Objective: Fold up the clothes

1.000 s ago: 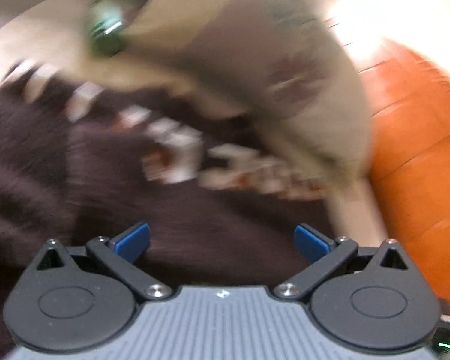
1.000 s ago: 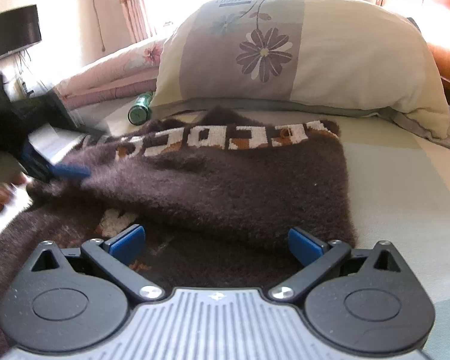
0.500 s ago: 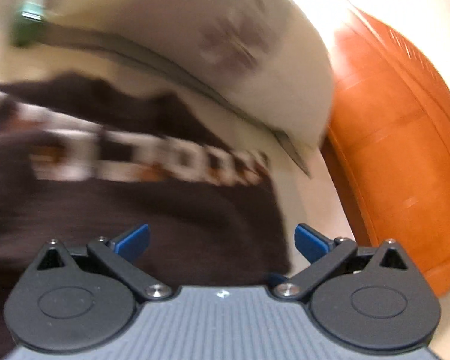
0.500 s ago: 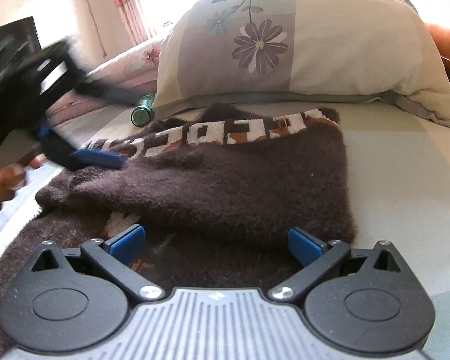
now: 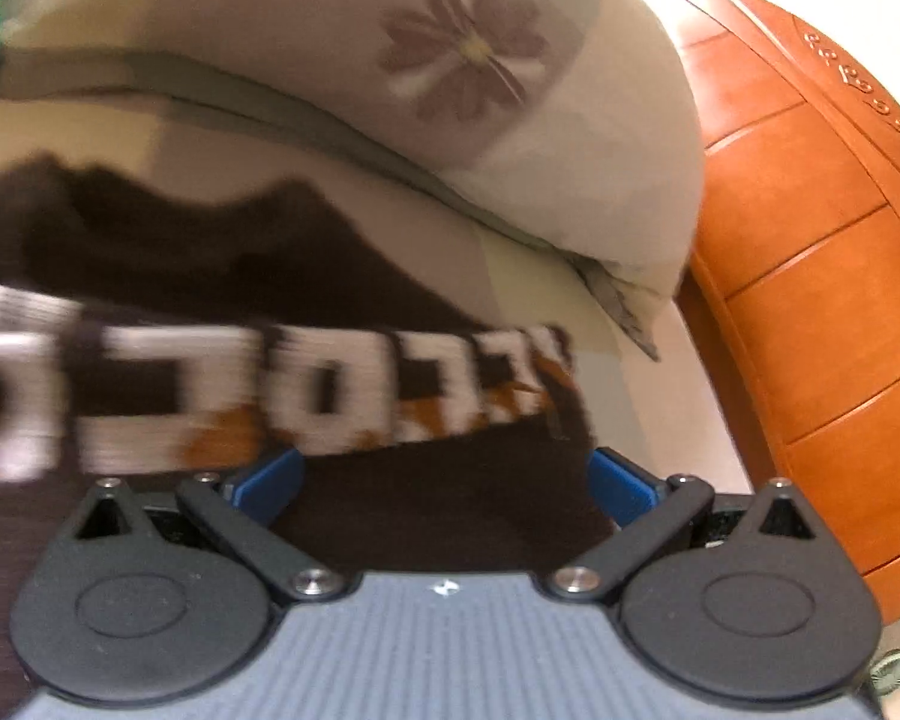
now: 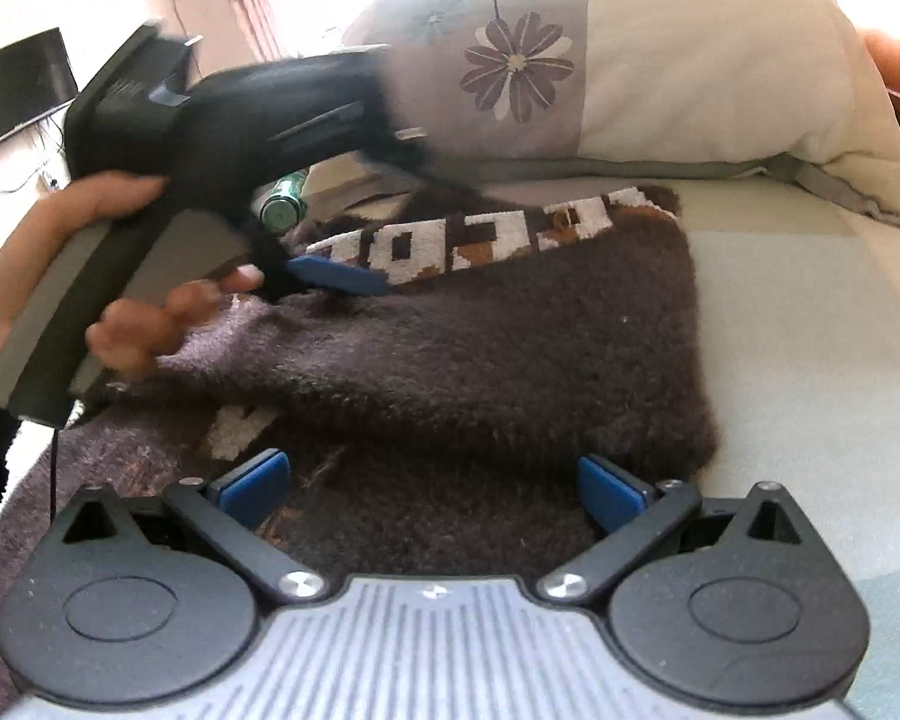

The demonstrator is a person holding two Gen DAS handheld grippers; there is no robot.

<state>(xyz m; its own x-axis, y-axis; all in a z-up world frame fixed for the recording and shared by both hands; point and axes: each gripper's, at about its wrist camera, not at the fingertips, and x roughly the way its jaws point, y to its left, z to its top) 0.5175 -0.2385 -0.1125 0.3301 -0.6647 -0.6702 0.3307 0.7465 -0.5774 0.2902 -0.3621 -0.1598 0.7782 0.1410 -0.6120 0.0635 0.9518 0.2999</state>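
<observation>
The sweater (image 6: pixel 510 348) lies spread on the bed (image 6: pixel 810 324), one part folded over the layer beneath it. Behind it, at the head of the bed, the pillow (image 6: pixel 690 60) rests with its lower edge just beyond the sweater's far edge. A bottle (image 6: pixel 282 204) lies left of the pillow, near the sweater's far left corner. The headboard (image 5: pixel 810 276) stands to the right of the pillow. The left gripper (image 6: pixel 336 270), held in a hand (image 6: pixel 78 276), sits over the sweater's left side. The right gripper (image 6: pixel 429 489) hovers over the sweater's near edge. A screen (image 6: pixel 18 90) stands far left, beyond the bed.
</observation>
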